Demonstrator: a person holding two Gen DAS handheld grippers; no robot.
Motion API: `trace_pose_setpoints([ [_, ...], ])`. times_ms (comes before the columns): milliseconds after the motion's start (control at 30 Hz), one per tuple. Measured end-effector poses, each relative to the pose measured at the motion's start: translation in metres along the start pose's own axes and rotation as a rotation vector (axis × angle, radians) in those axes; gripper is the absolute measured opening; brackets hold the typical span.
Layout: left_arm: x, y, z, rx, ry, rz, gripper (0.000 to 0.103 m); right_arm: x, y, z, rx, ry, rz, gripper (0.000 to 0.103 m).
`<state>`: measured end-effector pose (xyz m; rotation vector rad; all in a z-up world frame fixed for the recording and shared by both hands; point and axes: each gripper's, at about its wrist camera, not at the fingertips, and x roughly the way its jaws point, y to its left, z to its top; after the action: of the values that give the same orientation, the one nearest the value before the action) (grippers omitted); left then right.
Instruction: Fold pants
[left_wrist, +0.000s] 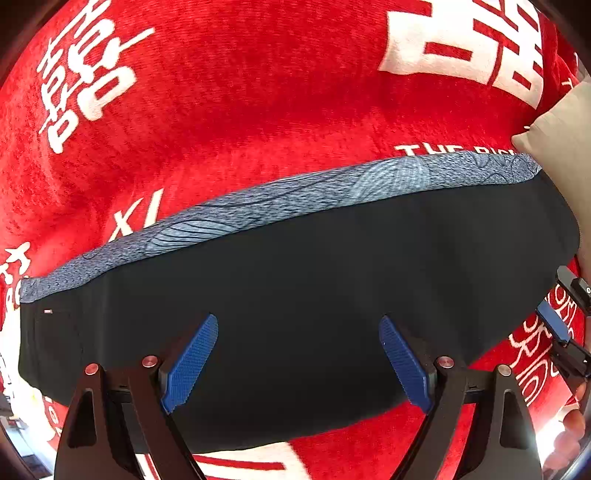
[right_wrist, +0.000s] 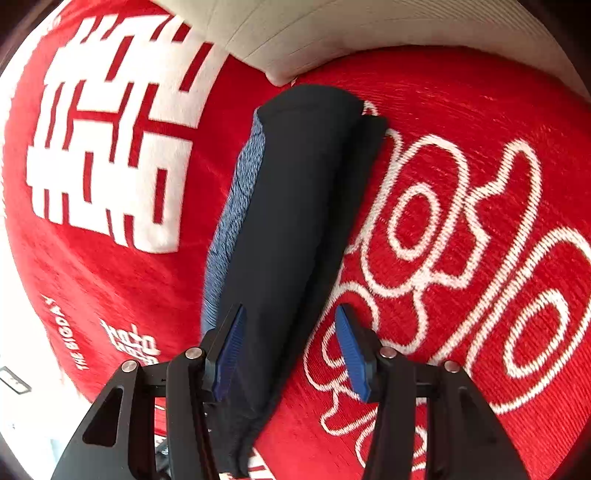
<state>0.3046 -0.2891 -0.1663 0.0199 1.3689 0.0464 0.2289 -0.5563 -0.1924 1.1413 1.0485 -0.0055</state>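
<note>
Red fuzzy blanket (left_wrist: 258, 110) with white letters underneath, grey pillow (right_wrist: 314, 33) at 12 o'clock. Dark pants (left_wrist: 314, 288), folded into a long strip with a blue patterned edge, flat on top. Left gripper (left_wrist: 299, 363) spread wide above the pants, holding nothing. Right gripper (right_wrist: 290, 352) released, jaws astride the strip's near end.

Pillow (left_wrist: 561, 136) (grey) cut by frame edge

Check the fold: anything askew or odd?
Slightly uneven: a blue patterned strip shows along one long edge of the folded black pants, so the layers aren't flush. Nothing damaged. Both claws open, left claw, right claw.
</note>
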Motion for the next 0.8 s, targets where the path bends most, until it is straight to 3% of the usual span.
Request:
trace_pose_setpoints([
  [233,-0.005,-0.023,0.008,0.010,-0.018,-0.002,0.090,0.015,0.005,0.017,-0.003,-0.010,0.125,0.056],
  [400,-0.013,-0.033,0.012,-0.005,-0.053,0.004,0.090,0.030,0.012,0.032,0.014,0.025,0.167,0.056],
  [467,-0.008,-0.037,0.011,-0.011,-0.040,0.013,0.090,0.035,0.012,0.036,0.034,0.045,0.166,0.045],
  [500,-0.003,-0.039,0.009,-0.013,-0.030,0.018,0.090,0.039,0.012,0.039,0.048,0.064,0.135,0.024],
  [533,0.003,-0.041,0.006,-0.013,-0.017,0.021,0.090,0.043,0.010,0.040,0.064,0.084,0.112,0.018],
  [600,0.016,-0.043,-0.002,-0.024,0.014,0.000,0.086,0.043,0.005,0.040,0.102,0.097,0.129,0.015],
  [633,0.017,-0.041,-0.005,-0.051,-0.009,-0.013,0.086,0.040,0.007,0.039,0.098,0.100,0.136,0.014],
  [800,0.014,-0.043,-0.012,-0.032,-0.054,-0.011,0.086,0.027,0.045,0.031,-0.048,0.118,0.131,0.014],
])
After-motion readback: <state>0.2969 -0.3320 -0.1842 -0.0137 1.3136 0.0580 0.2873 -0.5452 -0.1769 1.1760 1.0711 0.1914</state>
